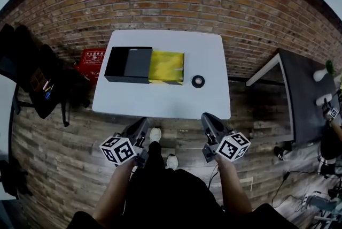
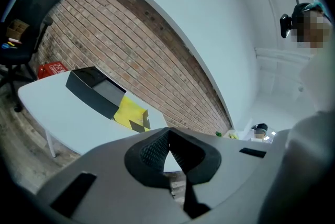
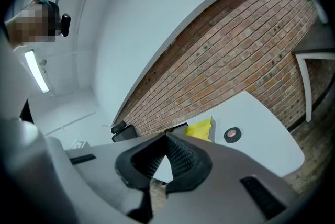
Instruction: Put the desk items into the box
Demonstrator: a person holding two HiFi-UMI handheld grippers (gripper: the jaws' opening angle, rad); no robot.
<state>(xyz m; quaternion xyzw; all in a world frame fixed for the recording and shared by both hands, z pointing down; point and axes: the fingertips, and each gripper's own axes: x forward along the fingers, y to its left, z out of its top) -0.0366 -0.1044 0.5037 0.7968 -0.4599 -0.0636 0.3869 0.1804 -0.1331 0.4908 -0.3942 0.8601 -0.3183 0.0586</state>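
- The grey left gripper (image 2: 168, 136) has its jaws closed tip to tip, with nothing between them.
- Beyond it, a long black box with a yellow end (image 2: 93, 90) lies on a white table (image 2: 55, 113).
- A red brick wall (image 2: 131, 55) runs behind the table.
- A black office chair (image 2: 26, 13) stands at the far left.

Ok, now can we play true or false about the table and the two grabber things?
1. A roll of tape lies on the white table, right of the box in the head view. True.
2. The right gripper is holding the tape. False: its jaws are together with nothing in them, and it is short of the table.
3. The box is part black and part yellow. True.
4. The left gripper has its jaws wide open. False: they are together and empty.
5. A red case sits on top of the table. False: it is down on the floor by the table's left side.
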